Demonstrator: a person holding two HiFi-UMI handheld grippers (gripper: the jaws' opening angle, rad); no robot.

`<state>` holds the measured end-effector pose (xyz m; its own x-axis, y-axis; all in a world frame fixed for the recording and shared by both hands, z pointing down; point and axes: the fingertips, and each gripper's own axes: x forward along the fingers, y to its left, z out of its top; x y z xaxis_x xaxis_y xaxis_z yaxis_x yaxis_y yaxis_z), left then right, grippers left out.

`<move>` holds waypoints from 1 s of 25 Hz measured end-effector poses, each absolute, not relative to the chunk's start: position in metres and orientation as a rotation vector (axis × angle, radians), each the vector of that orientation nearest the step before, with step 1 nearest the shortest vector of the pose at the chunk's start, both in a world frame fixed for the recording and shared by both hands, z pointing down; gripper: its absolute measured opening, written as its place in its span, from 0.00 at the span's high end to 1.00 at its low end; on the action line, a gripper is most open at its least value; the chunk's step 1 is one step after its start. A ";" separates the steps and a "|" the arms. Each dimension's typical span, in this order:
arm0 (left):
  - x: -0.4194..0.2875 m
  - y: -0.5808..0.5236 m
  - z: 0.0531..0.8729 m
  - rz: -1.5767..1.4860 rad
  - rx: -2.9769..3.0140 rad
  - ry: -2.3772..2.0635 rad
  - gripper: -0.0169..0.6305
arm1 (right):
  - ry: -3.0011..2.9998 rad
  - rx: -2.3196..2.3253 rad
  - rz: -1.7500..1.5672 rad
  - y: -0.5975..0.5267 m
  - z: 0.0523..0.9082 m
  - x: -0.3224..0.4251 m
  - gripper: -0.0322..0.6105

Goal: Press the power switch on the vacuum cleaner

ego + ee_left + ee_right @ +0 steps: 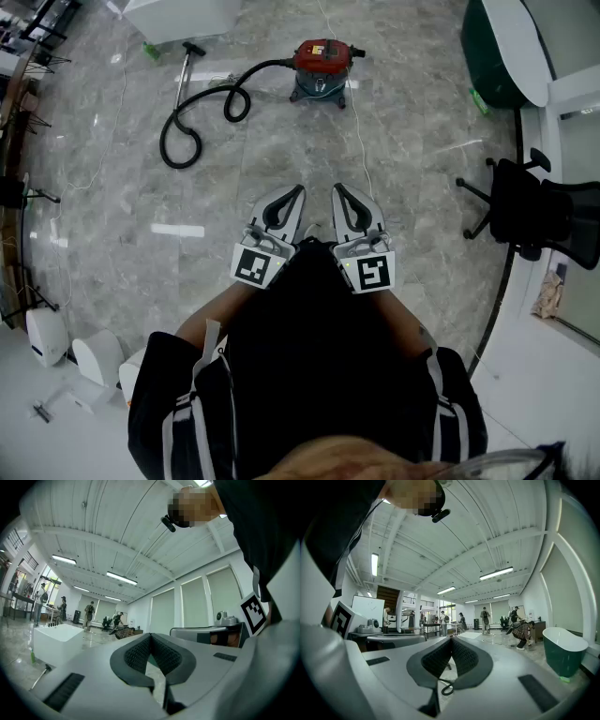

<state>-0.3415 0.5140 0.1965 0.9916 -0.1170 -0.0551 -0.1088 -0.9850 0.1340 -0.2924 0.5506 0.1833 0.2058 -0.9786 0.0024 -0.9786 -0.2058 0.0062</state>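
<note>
The vacuum cleaner, a red-topped canister on a grey base, stands on the far middle of the grey marble floor; its power switch is too small to make out. A black hose runs from its left side, loops on the floor and ends at a metal wand to the far left. A thin white cable trails from the canister toward the near side. Well apart from the canister, at the near middle, the person holds both tools side by side close to the body. The left gripper has its jaws closed tip to tip with nothing between them; the right gripper is likewise closed and empty. A black office chair stands at the right, and a dark green tub lies at the far right.
</note>
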 end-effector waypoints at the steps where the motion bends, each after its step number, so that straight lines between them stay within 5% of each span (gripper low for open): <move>1: -0.341 0.515 0.197 -0.098 3.009 -0.174 0.95 | -1.980 2.430 -0.009 0.551 0.184 -0.292 0.92; 25: -0.335 0.541 0.206 -0.048 2.963 -0.188 0.95 | -2.067 2.407 0.133 0.577 0.197 -0.292 0.92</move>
